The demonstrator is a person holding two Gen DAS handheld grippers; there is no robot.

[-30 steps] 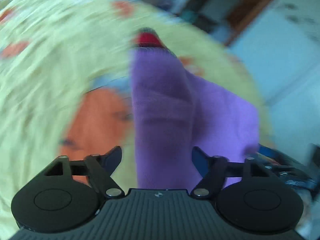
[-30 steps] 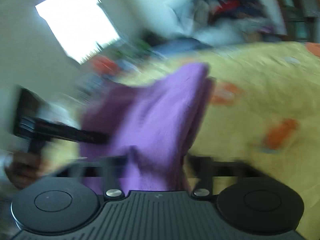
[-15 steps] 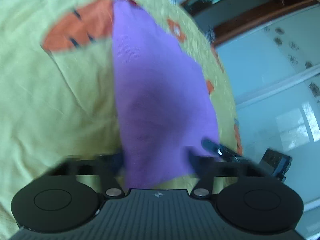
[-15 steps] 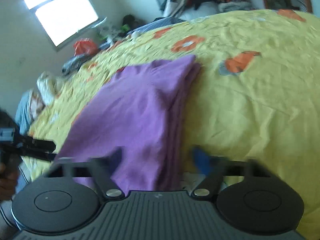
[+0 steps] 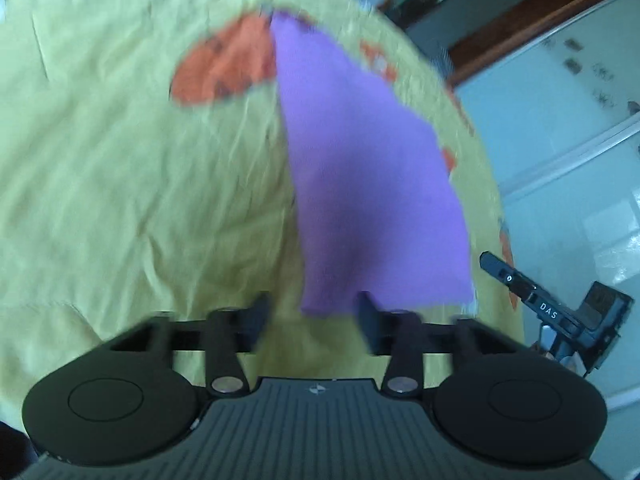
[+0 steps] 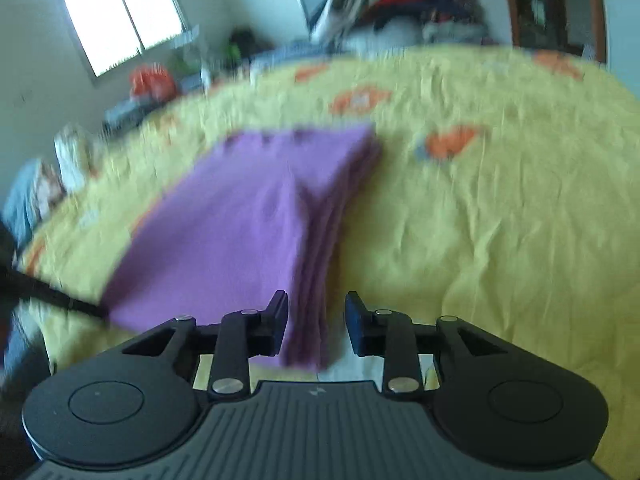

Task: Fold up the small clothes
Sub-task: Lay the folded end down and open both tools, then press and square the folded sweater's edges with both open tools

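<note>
Both grippers, left gripper [image 5: 314, 318] and right gripper [image 6: 316, 326], gape, gripping nothing.

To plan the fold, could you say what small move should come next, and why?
Probably finish closing the right gripper on the purple garment: its jaws have just been closing, the folded edge lies between them, yet a gap shows beside one finger.

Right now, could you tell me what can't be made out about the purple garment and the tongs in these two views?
- Purple garment, right wrist view: its near end is hidden behind the right tongs; whether the pads press it is unclear.
- Left wrist view: motion blur hides the folds and the near hem by the left tongs.
- What kind of garment it is: not shown in either view.
- Clothes pile behind the yellow bedspread: blurred.
</note>
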